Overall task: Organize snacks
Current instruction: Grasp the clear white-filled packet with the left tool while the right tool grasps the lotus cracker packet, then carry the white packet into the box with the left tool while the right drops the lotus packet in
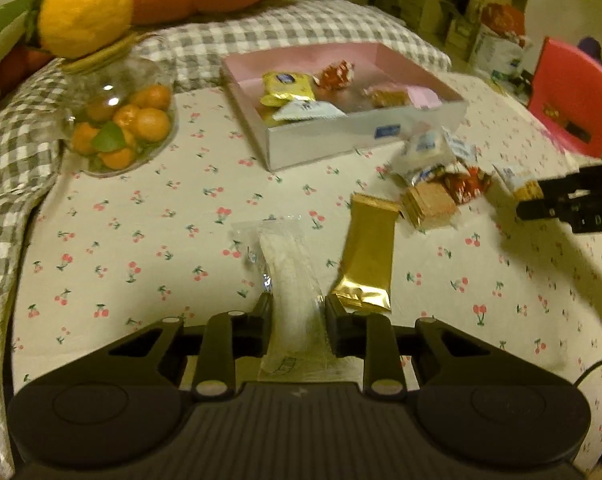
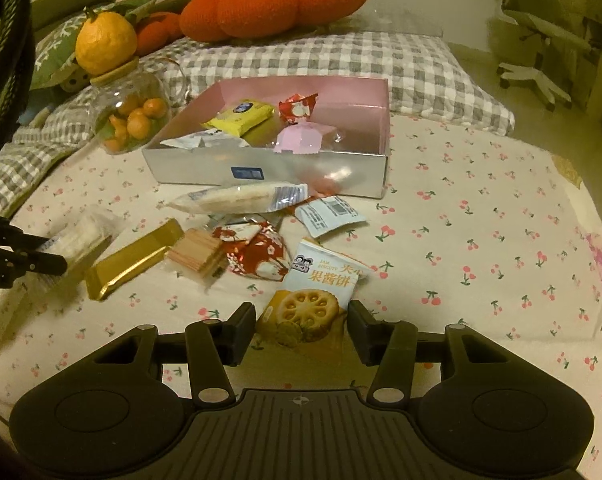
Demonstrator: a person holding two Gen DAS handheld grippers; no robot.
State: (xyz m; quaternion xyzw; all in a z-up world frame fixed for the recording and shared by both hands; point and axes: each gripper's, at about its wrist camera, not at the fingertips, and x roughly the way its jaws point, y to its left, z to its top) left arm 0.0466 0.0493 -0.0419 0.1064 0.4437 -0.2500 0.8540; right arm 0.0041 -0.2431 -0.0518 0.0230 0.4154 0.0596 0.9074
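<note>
A silver box with a pink inside (image 1: 365,132) (image 2: 261,168) stands on the cherry-print cloth and holds several wrapped snacks. My left gripper (image 1: 297,312) is shut on a clear-wrapped white snack (image 1: 289,276), also seen in the right wrist view (image 2: 77,236). A gold bar packet (image 1: 371,252) (image 2: 135,258) lies just right of it. My right gripper (image 2: 301,320) is open, its jaws either side of a jam biscuit packet (image 2: 313,296) on the cloth. Loose snacks (image 2: 257,252) lie piled between the packet and the box.
A glass jar of small oranges (image 1: 117,120) (image 2: 133,116) topped by a big orange stands left of the box. A grey checked blanket (image 1: 5,168) and an orange pumpkin cushion (image 2: 273,0) lie behind. A pink chair (image 1: 573,96) is at the right.
</note>
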